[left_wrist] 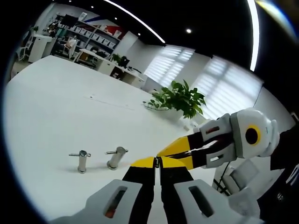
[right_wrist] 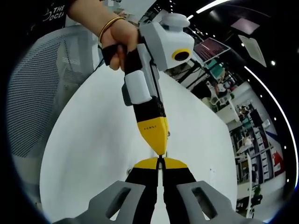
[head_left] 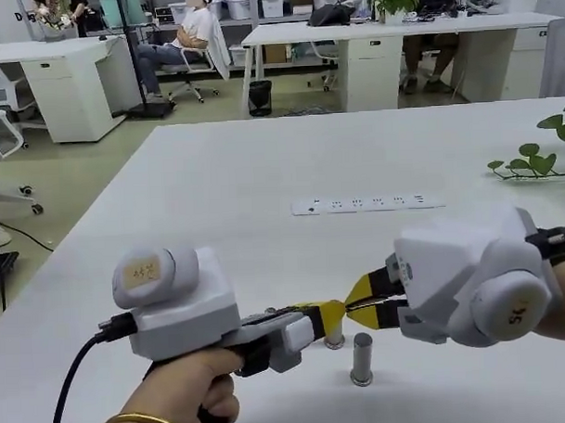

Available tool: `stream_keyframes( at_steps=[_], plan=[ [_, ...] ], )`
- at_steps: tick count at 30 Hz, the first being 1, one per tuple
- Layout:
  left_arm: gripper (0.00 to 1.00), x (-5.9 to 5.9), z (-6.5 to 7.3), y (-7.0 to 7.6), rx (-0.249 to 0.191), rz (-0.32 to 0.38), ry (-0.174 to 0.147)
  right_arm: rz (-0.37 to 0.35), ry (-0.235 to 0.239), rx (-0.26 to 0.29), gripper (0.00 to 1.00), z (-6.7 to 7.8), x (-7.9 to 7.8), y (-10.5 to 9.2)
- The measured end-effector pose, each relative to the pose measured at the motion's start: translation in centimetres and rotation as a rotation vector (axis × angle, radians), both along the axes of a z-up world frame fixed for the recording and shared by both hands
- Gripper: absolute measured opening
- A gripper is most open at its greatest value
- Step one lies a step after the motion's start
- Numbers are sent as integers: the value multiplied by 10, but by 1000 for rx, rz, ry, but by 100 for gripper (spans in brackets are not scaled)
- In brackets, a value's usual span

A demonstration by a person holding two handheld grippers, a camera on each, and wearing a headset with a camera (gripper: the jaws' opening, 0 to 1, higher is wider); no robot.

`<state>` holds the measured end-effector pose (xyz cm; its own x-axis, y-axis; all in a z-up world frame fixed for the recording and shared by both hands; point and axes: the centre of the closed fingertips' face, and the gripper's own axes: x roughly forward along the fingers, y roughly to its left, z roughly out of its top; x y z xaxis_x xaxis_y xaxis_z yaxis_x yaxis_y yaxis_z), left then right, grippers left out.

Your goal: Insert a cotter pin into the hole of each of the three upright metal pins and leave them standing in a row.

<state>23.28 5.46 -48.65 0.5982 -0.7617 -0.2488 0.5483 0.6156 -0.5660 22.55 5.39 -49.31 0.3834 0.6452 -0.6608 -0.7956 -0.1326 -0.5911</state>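
Note:
Two upright metal pins (left_wrist: 82, 161) (left_wrist: 117, 157) stand side by side on the white table, each with a cotter pin through its top. In the head view one metal pin (head_left: 362, 359) stands near the front edge and another (head_left: 334, 338) is half hidden under the gripper tips. My left gripper (head_left: 332, 314) (left_wrist: 157, 161) and right gripper (head_left: 353, 305) (right_wrist: 160, 161) meet tip to tip above the pins, both with jaws closed. I cannot tell whether anything thin is pinched between them.
A white power strip (head_left: 368, 204) lies further back on the table (head_left: 263, 175). Plant leaves (head_left: 540, 156) reach in at the right edge. Desks, chairs and a seated person (head_left: 188, 38) are far behind.

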Motion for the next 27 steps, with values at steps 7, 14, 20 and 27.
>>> stream_keyframes(
  at_steps=[7, 14, 20, 27],
  plan=[
    [0, -2, 0, -1, 37, -27, -56, -2, 16, 3, 0, 0, -2, 0],
    [0, -3, 2, -1, 68, -57, -104, -1, 22, 11, 0, 0, -2, 0],
    [0, -6, 3, 0, 118, -97, -171, -9, 60, 31, 0, 0, -3, 0],
    [0, -14, 7, -1, 187, -164, -282, -60, 230, 135, 0, 2, -8, -1]
  ],
)
